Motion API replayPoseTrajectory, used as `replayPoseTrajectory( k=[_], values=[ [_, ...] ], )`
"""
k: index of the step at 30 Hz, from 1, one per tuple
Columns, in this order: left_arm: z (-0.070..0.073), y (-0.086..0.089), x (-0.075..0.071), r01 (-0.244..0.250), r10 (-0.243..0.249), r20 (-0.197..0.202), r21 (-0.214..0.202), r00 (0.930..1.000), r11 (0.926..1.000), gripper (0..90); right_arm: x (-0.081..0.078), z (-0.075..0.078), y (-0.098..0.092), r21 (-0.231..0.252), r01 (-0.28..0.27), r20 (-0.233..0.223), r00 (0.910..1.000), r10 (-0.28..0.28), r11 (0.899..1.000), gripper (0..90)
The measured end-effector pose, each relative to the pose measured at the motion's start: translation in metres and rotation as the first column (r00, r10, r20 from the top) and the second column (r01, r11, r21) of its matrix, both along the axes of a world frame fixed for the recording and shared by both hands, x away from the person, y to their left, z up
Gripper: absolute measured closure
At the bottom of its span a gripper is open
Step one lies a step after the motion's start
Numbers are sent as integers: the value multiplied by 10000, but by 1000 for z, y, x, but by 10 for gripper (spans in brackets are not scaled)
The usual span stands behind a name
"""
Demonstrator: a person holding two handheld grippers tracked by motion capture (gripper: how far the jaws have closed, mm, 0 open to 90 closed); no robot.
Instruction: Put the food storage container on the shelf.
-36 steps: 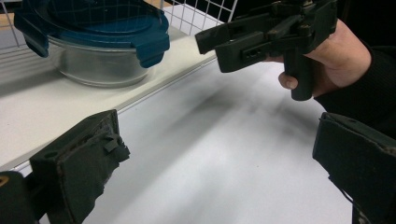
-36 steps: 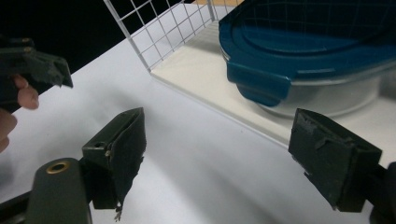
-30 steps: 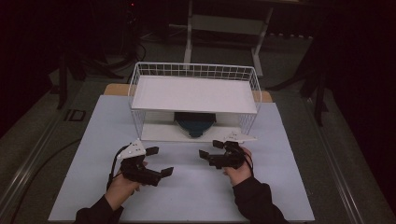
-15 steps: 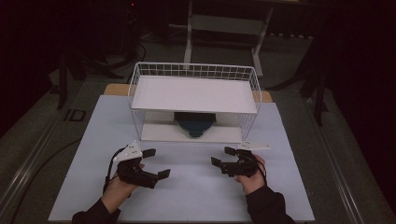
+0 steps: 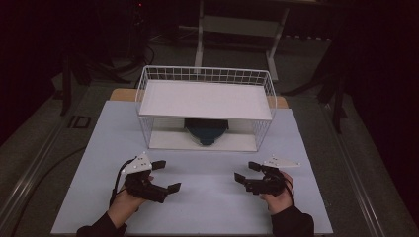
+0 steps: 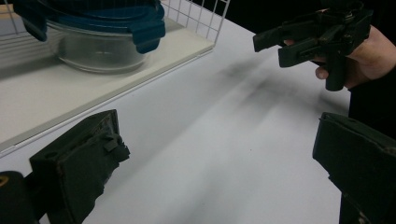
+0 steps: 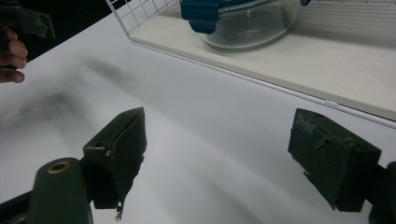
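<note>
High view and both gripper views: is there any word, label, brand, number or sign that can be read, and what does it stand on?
"ID": dark marking on the floor left of the table, in the high view; it seems to read so, though small and dim.
Nothing legible on the wire rack, the glass container with its blue lid, or either gripper.

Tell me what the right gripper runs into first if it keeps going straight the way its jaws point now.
Probably the white board on the wire rack's floor, just right of the glass container with the blue lid. The right gripper stands open over bare table. Depth is unclear; in the high view it seems to point more sideways.
</note>
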State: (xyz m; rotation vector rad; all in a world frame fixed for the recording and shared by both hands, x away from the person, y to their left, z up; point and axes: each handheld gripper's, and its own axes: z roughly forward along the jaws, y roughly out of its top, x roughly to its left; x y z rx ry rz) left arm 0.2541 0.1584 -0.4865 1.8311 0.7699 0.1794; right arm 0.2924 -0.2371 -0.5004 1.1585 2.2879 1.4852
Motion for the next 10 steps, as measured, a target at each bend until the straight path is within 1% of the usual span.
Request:
replayPoseTrajectory(
  k=[3, 6, 10],
  values=[
    [-1, -2, 0, 37, -38, 82, 133, 10000, 9999, 16, 0, -2, -4, -241, 92, 296, 9995, -85, 9997, 191],
    [-2, -3, 0, 59, -60, 70, 130, 10000, 9999, 16, 1, -4, -6, -331, 152, 340, 9993, -140, 9993, 191],
    [-3, -3, 1, 59, -60, 85, 33, 9999, 10000, 16, 4, -7, -8, -243, 200, 226, 9996, -194, 9995, 191]
  ],
)
